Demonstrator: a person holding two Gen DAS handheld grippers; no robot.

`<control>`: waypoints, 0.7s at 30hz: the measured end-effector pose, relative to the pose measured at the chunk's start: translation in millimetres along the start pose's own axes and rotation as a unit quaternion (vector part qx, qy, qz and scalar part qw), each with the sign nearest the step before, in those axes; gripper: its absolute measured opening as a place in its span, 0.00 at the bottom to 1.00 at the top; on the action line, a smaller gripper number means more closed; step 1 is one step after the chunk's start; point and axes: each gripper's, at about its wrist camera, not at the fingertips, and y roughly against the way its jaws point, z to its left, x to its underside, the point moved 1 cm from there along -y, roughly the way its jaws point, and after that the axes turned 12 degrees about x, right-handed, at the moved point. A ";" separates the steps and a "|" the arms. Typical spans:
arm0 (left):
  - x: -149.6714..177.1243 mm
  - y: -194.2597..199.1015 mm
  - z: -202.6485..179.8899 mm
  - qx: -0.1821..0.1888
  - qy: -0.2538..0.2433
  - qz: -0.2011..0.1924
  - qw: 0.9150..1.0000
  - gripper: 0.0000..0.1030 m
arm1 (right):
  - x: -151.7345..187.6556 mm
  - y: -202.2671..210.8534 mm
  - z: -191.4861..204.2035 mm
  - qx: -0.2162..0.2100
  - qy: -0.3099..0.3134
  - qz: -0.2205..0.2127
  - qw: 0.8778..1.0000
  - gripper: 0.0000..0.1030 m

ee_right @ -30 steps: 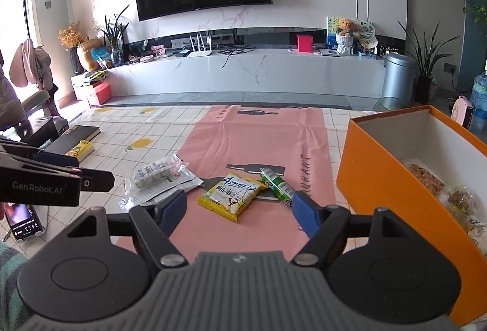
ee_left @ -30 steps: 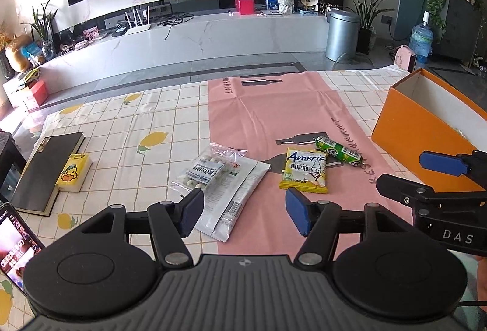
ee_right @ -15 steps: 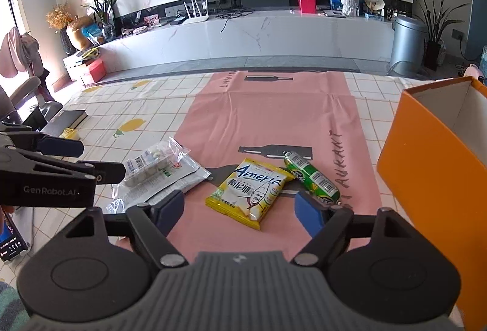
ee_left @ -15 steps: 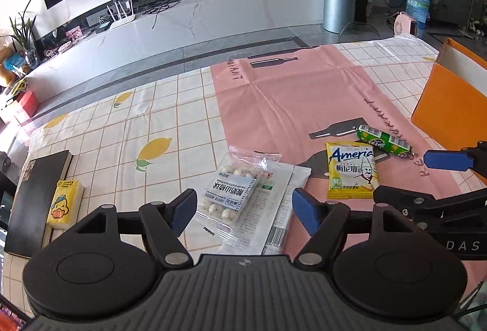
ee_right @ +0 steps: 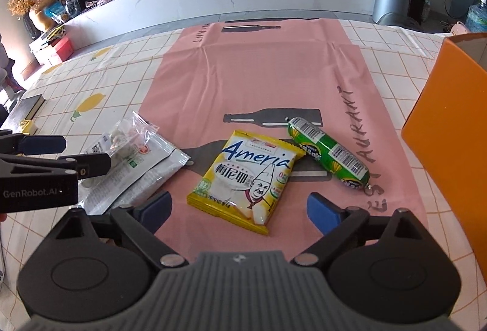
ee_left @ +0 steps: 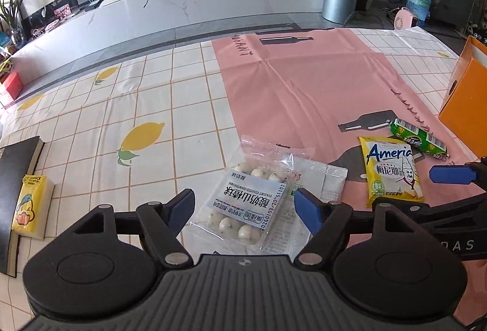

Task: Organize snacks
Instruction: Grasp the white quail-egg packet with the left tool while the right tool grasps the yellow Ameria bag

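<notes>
**Both grippers over the snacks**

Left wrist view: our left gripper (ee_left: 244,203) has jaws wide, unclamped, around the clear bag of white balls (ee_left: 248,203).

Right wrist view: our right gripper (ee_right: 239,206), jaws opening, frames the yellow packet (ee_right: 246,178), untouched; the green sausage (ee_right: 328,153) lies just right of that packet.

I see a clear bag of white balls (ee_left: 247,203) lying flat, lower centre. The yellow packet (ee_right: 246,178) lies mid-frame, with a green sausage (ee_right: 328,153) just right of it.
</notes>
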 end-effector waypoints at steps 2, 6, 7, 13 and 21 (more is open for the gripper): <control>0.5 -5.7 2.7 0.003 0.001 0.003 1.000 0.85 | -0.4 -4.4 3.3 0.002 0.002 0.005 1.000 0.90; 2.4 -12.5 6.5 0.007 0.012 0.002 1.000 0.86 | 0.9 -10.3 10.4 0.009 0.017 0.000 1.000 0.90; 3.1 -14.4 7.1 0.005 0.012 0.002 1.000 0.86 | 1.3 -11.5 11.9 0.011 0.023 -0.002 1.000 0.90; 6.0 -15.3 6.9 0.014 0.019 -0.003 1.000 0.79 | 6.1 -10.2 17.1 0.023 0.059 -0.023 0.998 0.82; 8.4 -5.3 -7.5 0.021 0.054 0.030 0.998 0.74 | 13.1 -0.2 1.3 0.007 0.085 -0.027 0.996 0.63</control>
